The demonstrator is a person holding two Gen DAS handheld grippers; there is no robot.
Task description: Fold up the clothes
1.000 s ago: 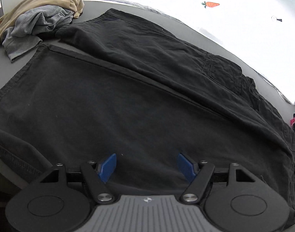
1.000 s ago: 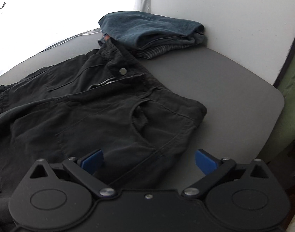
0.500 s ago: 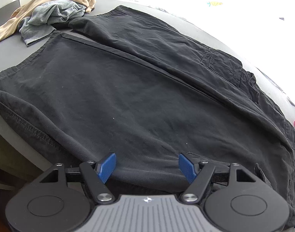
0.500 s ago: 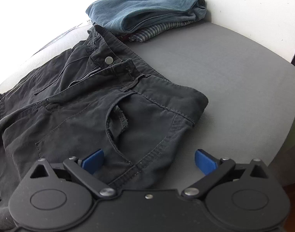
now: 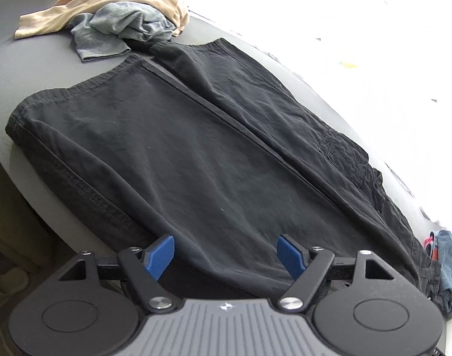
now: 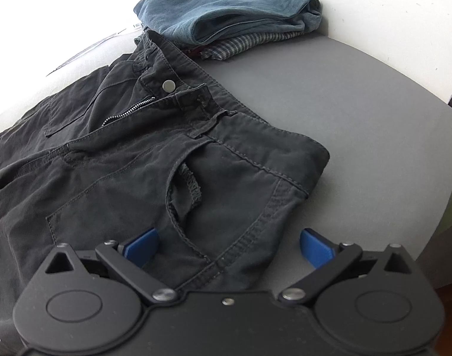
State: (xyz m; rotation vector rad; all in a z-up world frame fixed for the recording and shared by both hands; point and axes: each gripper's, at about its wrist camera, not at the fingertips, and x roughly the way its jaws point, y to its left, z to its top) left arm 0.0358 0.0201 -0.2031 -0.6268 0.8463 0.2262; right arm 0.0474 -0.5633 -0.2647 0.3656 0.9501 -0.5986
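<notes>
- Black trousers point(image 5: 214, 160) flat across grey table point(image 6: 359, 95), legs in left view, waistband point(image 6: 240, 136) mid-frame in right view.
- Left gripper point(image 5: 226, 255) jaws just been opening, wide, over near leg, gripping nothing.
- Right gripper point(image 6: 227, 247) wide apart over hip pocket, empty.
- Likely soft, limp, fairly heavy cotton; best pinched at outer seam and waistband corner.

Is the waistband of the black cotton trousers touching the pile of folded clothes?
Touching. In the right wrist view the far end of the waistband lies against the pile, beside its folded blue denim garment, with no table visible between.

hidden: black trousers point(image 5: 196, 154) near edge under tongs | cut off: folded stack point(image 5: 446, 264) at right
</notes>
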